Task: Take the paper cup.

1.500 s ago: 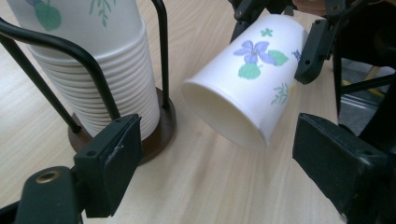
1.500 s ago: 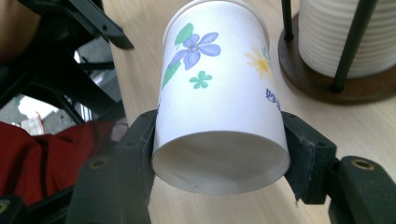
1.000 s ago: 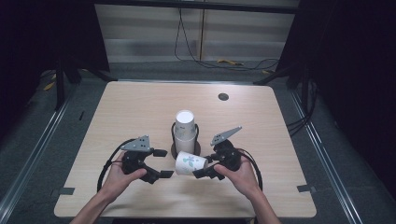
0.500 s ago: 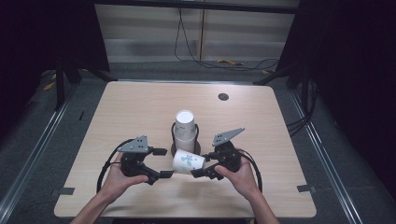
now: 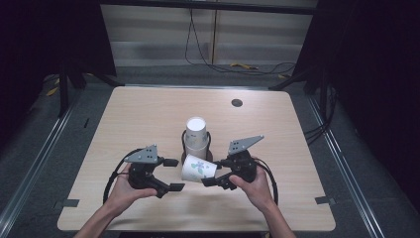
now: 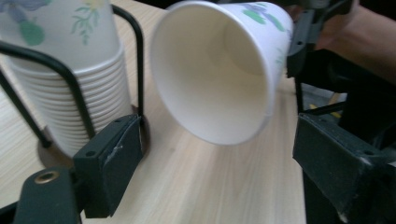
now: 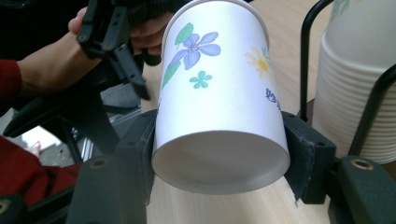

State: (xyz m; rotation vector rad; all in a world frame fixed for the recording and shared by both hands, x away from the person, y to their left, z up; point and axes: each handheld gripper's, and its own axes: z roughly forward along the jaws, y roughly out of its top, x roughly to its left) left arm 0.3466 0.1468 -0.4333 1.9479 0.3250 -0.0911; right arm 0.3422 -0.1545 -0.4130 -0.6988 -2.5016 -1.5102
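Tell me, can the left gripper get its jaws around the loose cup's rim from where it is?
Probably yes: the left gripper is open, the cup points its mouth at it, and nothing lies between; the right gripper holds the base.

Pale wooden table (image 5: 148,114) with rounded corners, standing on a grey floor (image 5: 64,144). Carries a small black round disc (image 5: 236,103) near the far edge, a little right of the middle. Has two short pieces of grey tape at the near side, one by the left corner (image 5: 67,203) and one by the right corner (image 5: 322,200). Behind the table, grey wall panels (image 5: 148,29) with a thin black cable (image 5: 194,44) hanging down to the floor, and near it a short yellow piece (image 5: 240,65). Dark curtains (image 5: 39,34) at both sides. Along the floor, metal rails left (image 5: 29,168) and right (image 5: 346,168). More black cables (image 5: 317,131) just beside the right edge of the table.
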